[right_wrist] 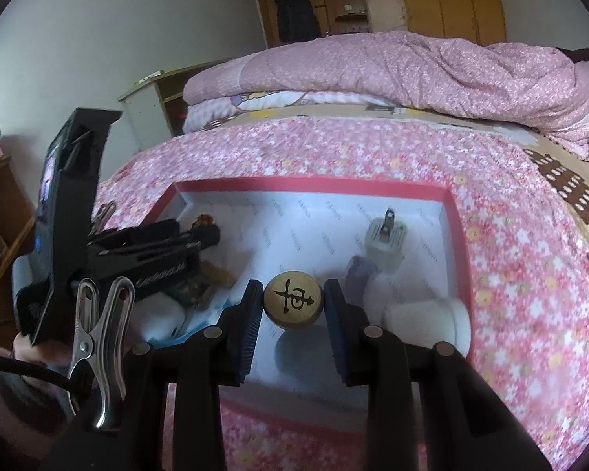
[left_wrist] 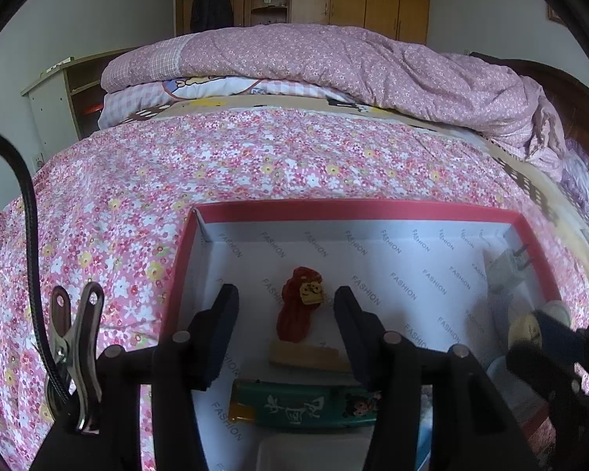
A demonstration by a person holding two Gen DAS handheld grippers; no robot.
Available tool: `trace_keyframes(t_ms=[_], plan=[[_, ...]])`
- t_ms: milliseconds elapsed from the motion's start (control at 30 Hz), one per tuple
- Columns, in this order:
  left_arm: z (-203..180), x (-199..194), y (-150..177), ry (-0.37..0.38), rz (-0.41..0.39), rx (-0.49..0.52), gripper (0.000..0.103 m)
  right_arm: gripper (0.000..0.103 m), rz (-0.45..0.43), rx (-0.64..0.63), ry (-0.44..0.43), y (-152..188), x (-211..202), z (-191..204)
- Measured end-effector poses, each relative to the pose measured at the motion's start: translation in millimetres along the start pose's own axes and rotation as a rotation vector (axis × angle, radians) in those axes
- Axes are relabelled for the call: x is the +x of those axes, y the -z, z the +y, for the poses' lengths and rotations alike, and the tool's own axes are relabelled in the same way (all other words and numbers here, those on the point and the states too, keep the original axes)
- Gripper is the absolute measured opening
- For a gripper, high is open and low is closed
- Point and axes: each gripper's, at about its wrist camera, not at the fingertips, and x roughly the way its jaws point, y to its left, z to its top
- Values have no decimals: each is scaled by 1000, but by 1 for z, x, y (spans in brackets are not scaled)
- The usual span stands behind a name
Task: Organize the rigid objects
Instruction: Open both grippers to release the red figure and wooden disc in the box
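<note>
1. On a flower-print bed, a red-rimmed box (right_wrist: 314,186) lined with white printed paper serves as the collecting tray for small hard objects.

2. The left gripper (left_wrist: 286,306) hangs inside the box with its jaws spread and nothing between the pads; a red lion figurine (left_wrist: 298,306) lies on the paper in the gap, near the box's left wall, apparently just set there.

3. The figurine's long axis runs from the near edge toward the far edge, its yellow face turned up and to the right.

4. Nearer the front edge lie a pale wooden strip (left_wrist: 308,357) and a green printed bar (left_wrist: 306,408), both lengthwise across the box, parallel to that edge: a tidy row, it seems.

5. The right gripper (right_wrist: 293,306) is clamped on a round wooden chess piece (right_wrist: 293,300), its inked character facing the camera, held above the box floor near the front edge, likely awaiting a free spot.

6. A white plug adapter (right_wrist: 386,243) rests toward the far right corner, prongs pointing at the far wall.
</note>
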Motion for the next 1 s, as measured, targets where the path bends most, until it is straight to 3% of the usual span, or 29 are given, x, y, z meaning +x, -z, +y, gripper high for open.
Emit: trace_keyframes(t_ms=[567,1000], plan=[[-1,0,0,-9,-2,5,54,42,3,15,2,-1,-8,4],[4,-21,0,43,-11,-14,54,42,13,51,-12,22,-56,-7]])
